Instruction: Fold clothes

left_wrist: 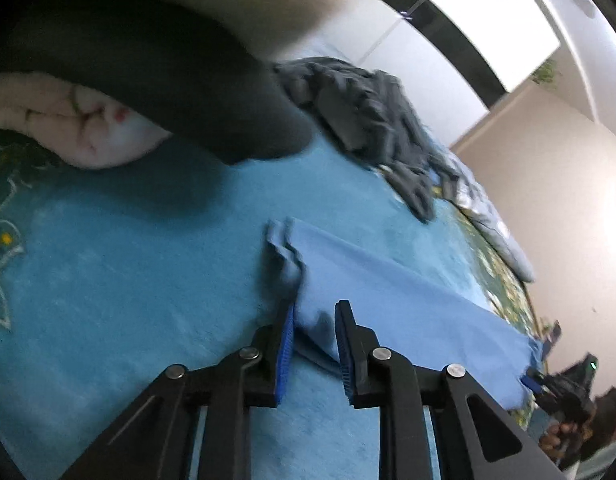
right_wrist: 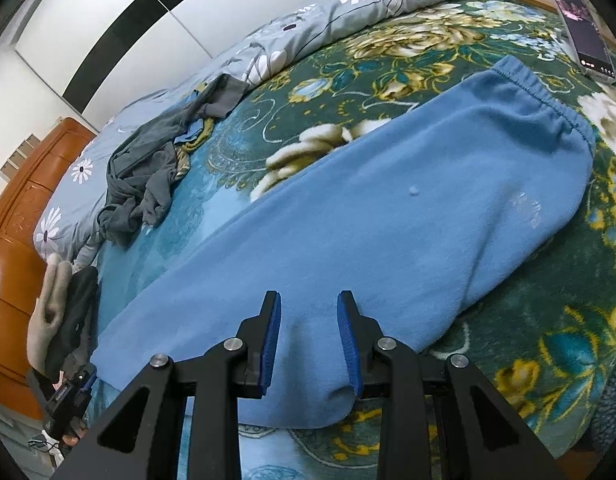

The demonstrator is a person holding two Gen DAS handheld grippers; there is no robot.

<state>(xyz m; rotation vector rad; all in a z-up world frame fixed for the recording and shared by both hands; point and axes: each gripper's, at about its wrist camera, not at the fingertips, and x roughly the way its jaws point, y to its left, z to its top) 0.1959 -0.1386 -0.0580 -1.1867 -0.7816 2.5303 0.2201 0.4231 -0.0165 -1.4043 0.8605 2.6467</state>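
A bed [right_wrist: 427, 60] covered by a teal floral blanket [right_wrist: 347, 92] is seen in both wrist views, with a grey daisy-print quilt [right_wrist: 347, 4] bunched along its far side. A pair of light blue fleece trousers [right_wrist: 367, 208] is laid lengthwise across the blanket, the elastic waistband [right_wrist: 547, 92] at the far end in the right wrist view; the two legs appear to be laid one on the other, though this cannot be confirmed. A crumpled grey garment [right_wrist: 148, 172] is left well apart, near the quilt, and a phone [right_wrist: 583, 24] is seen at the bed's edge.

The left gripper [left_wrist: 313, 344] is held with its fingers spread, a raised bunch of the blue fabric standing between them near the cuff end; whether it is truly pinched cannot be told. The right gripper [right_wrist: 309, 344] is likewise held with fingers spread astride a low ridge at the trousers' near edge.

A grasp at two points along the trousers is judged to be in hand. For the next move, both pairs of fingers would need to be closed firmly on all layers, so that the fabric can be lifted evenly.
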